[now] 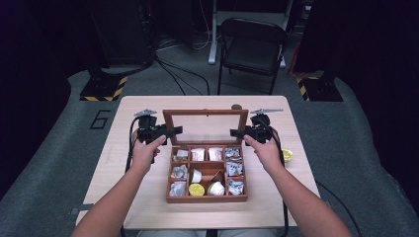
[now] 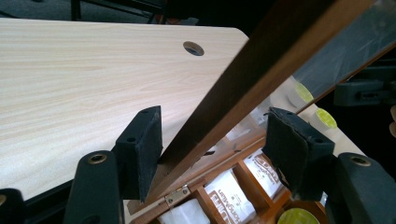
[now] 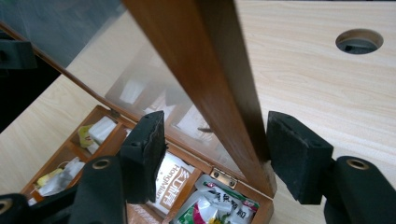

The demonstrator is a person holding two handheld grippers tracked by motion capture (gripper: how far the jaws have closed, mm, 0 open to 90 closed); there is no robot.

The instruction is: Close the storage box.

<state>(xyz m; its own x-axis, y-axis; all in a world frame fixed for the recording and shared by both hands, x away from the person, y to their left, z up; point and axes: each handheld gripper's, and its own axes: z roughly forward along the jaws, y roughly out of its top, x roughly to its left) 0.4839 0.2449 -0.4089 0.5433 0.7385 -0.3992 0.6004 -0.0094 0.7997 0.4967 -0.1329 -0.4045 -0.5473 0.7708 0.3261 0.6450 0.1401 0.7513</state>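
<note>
A pale wooden table (image 1: 148, 207) carries the whole scene, and at its middle sits a dark wooden compartment box (image 1: 206, 198) with its glass-paned lid (image 1: 205, 112) standing up on the hinged far edge, tilted a little rather than flat open. The compartments hold tea sachets (image 1: 197, 154), crinkled foil packets (image 1: 234, 186) and a few small creamer cups (image 1: 196, 189); one more yellow-topped cup (image 1: 287, 155) lies on the table just to the right of the box.

The lid looks stiff but not sturdy — a thin wood frame around a clear pane — so I'd judge it light, free to swing on its small brass hinges (image 3: 222, 178), and best taken by the side rails, never by the glass. That is just where both tools are. The left gripper (image 2: 212, 149) straddles the lid's left rail low down near the hinge; one pad touches the wood, the other stands off, so the jaws are spread and not clamped. The right gripper (image 3: 217, 149) brackets the right rail the same way, with gaps on both sides of the wood — also released.

The person's forearms reach in from the near edge, one on each side of the box, hands level with each other and the tools pointing inward at the lid's two sides.
</note>
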